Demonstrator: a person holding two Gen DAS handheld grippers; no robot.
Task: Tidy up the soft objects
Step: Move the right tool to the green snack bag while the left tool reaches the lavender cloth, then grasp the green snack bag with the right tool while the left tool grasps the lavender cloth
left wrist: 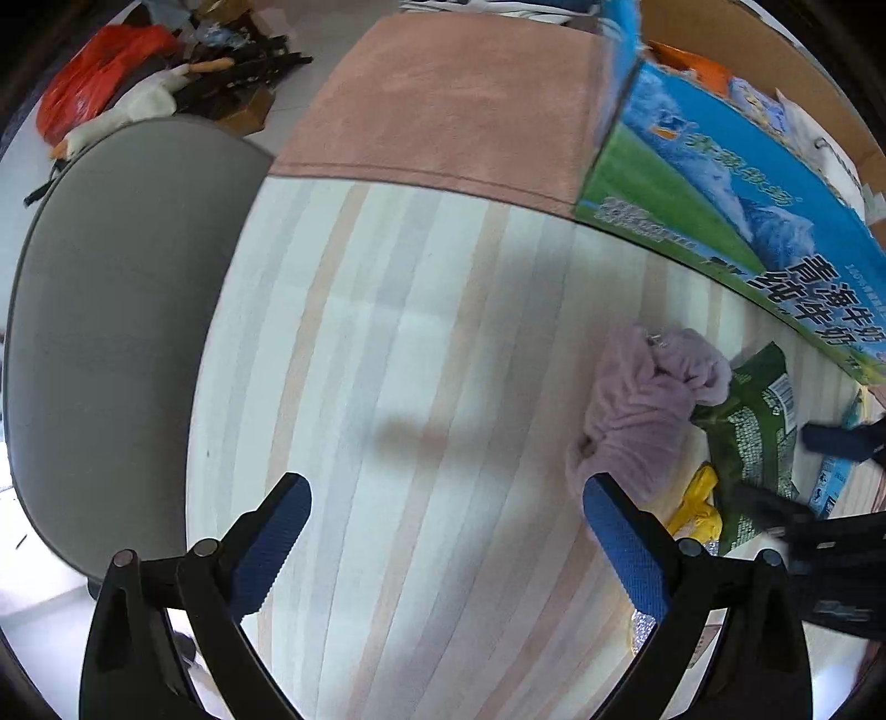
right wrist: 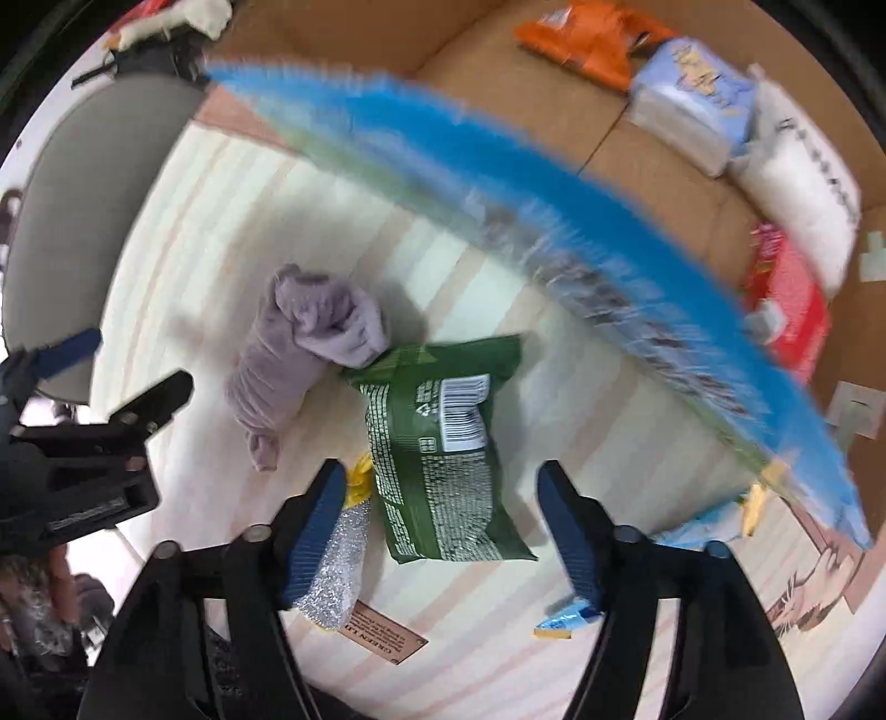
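A crumpled lilac cloth (left wrist: 648, 410) lies on the striped tabletop (left wrist: 387, 387), touching a green snack bag (left wrist: 753, 443). My left gripper (left wrist: 443, 504) is open and empty, its right finger just below the cloth. In the right wrist view my right gripper (right wrist: 440, 493) is open, its jaws on either side of the green bag (right wrist: 437, 454), above it. The lilac cloth (right wrist: 299, 354) lies to the bag's upper left. A yellow and silver packet (right wrist: 338, 559) lies under the left finger. The left gripper (right wrist: 83, 410) shows at the left edge.
A large cardboard box with a blue printed flap (right wrist: 498, 183) stands to the right, holding an orange bag (right wrist: 587, 39), a tissue pack (right wrist: 692, 94), a white pillow (right wrist: 797, 188) and a red pack (right wrist: 786, 310). A grey chair (left wrist: 111, 332) stands left. A pink mat (left wrist: 454, 99) lies behind.
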